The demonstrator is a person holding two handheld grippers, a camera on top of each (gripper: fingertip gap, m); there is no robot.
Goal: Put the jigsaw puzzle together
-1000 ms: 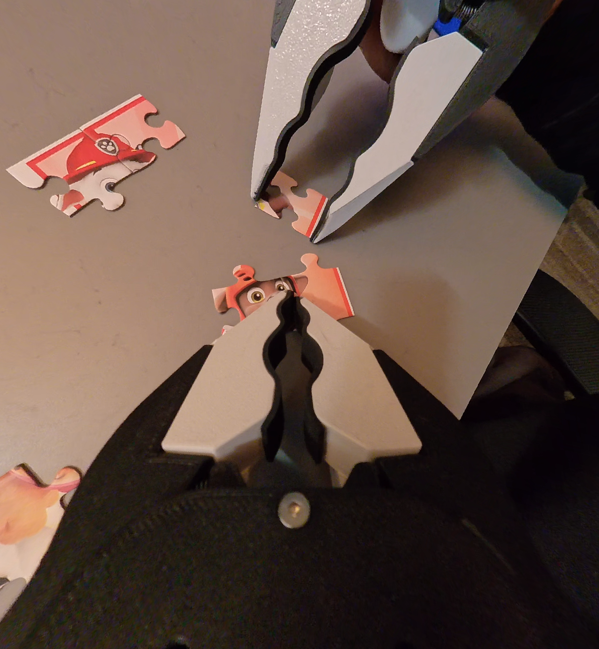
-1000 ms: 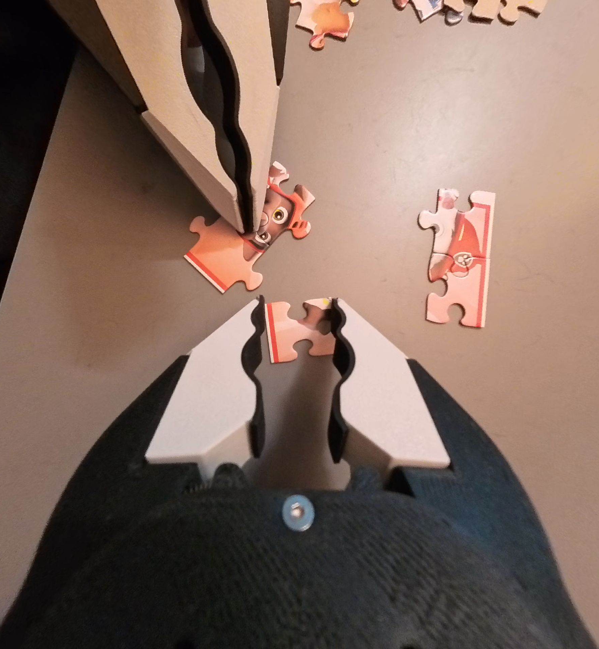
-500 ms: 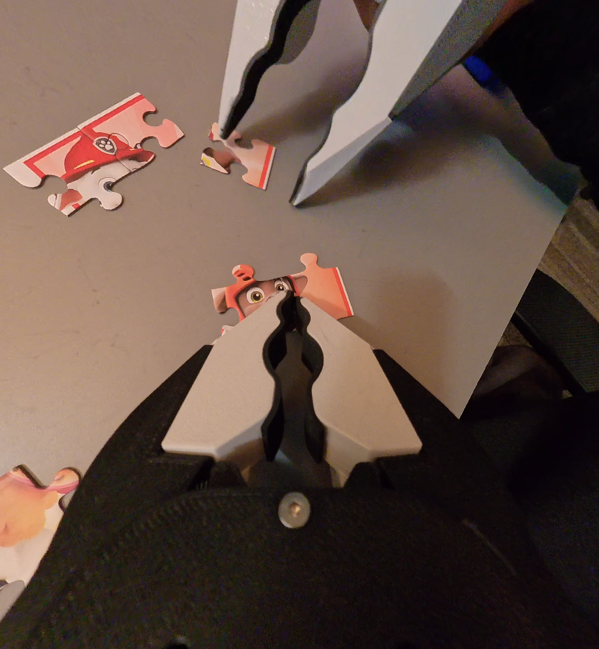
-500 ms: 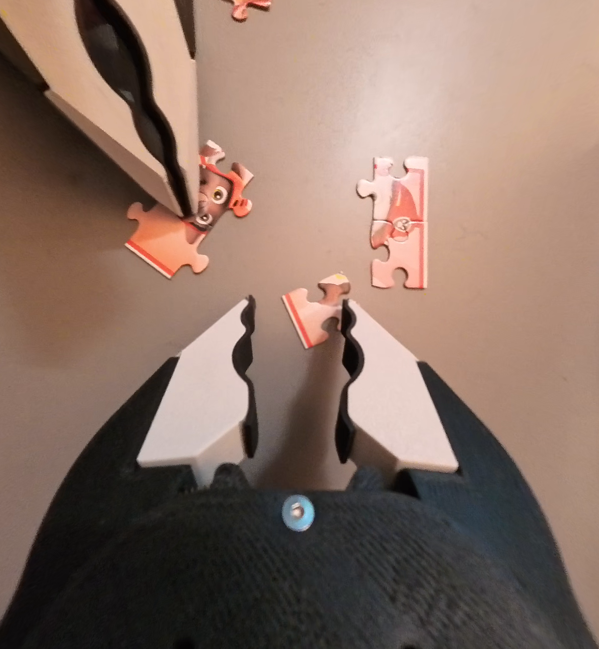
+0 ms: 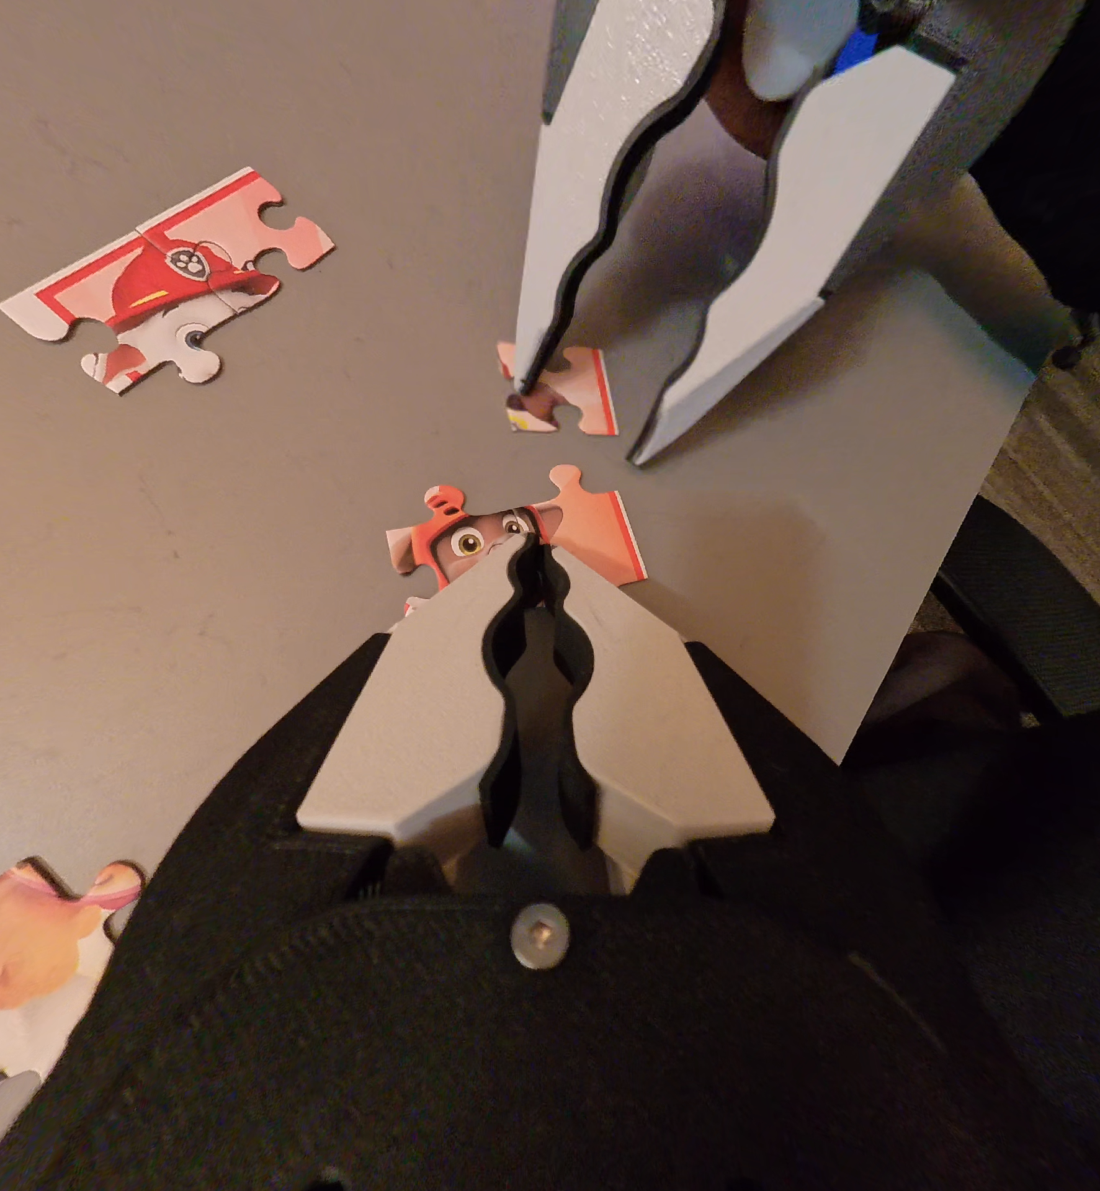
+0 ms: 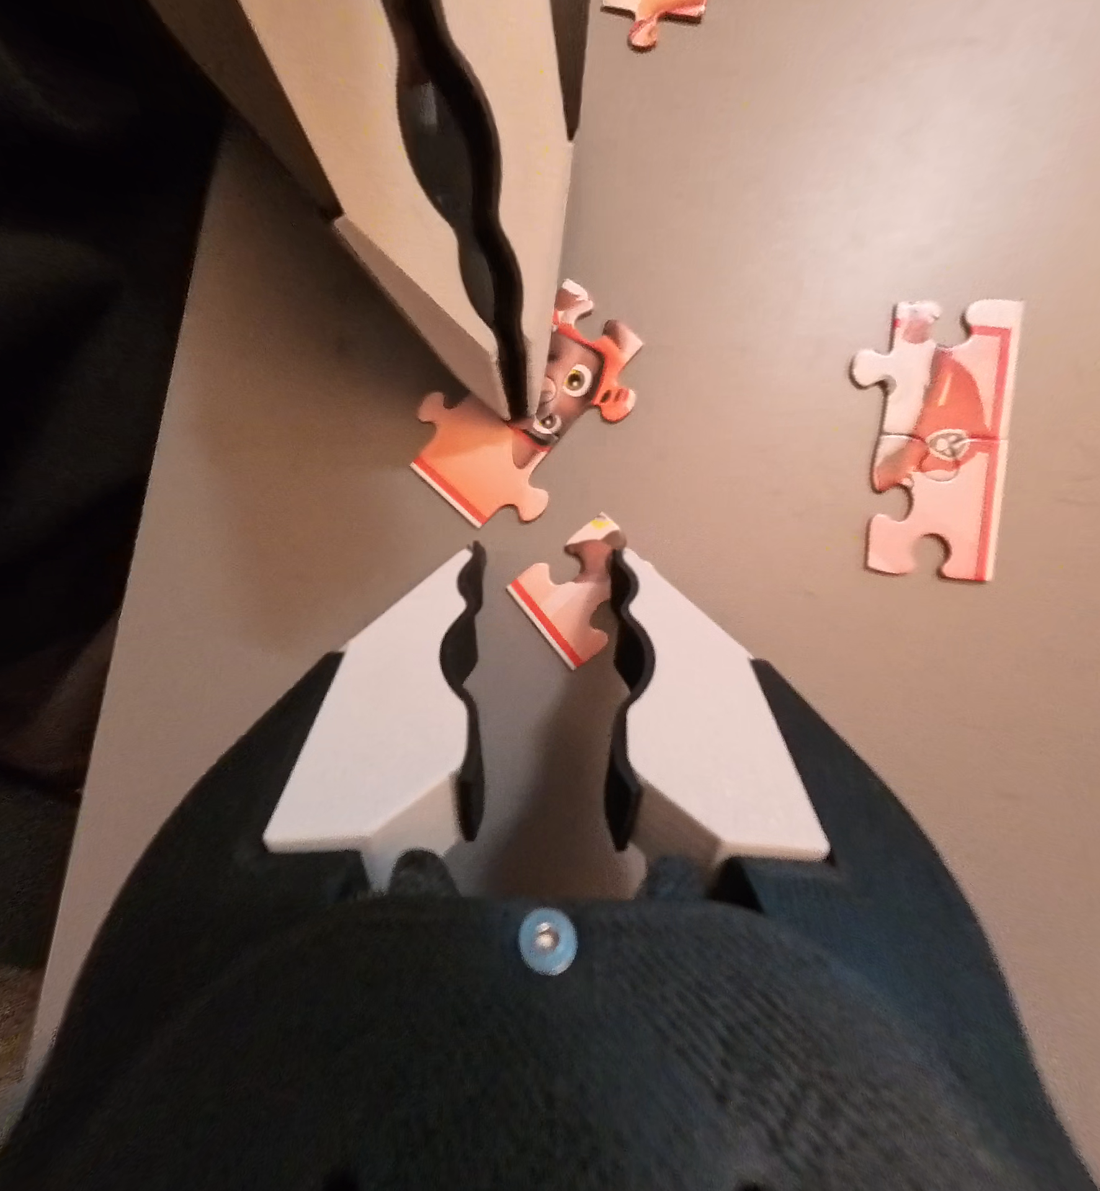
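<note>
Right wrist view: right gripper [image 6: 544, 561] open – pink, red-edged puzzle piece [image 6: 563, 602] btwn fingers, unheld.

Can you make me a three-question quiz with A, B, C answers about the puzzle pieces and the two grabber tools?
1. Where does the single loose puzzle piece lie?
A. Between the right tool's fingers
B. On top of the hat pair
C. Off the table, on the floor

2. How many pieces make up the joined group with the red hat?
A. Two
B. Four
C. Six

3. How do the left tool's fingers stand?
A. Wide apart
B. Closed together
C. Hidden from view

Answers:
1. A, the piece lies flat on the grey table between the spread fingers, against one fingertip only.
2. A, one seam splits the group into two pieces.
3. B, the tips meet, resting on the puppy-face pieces.
</note>
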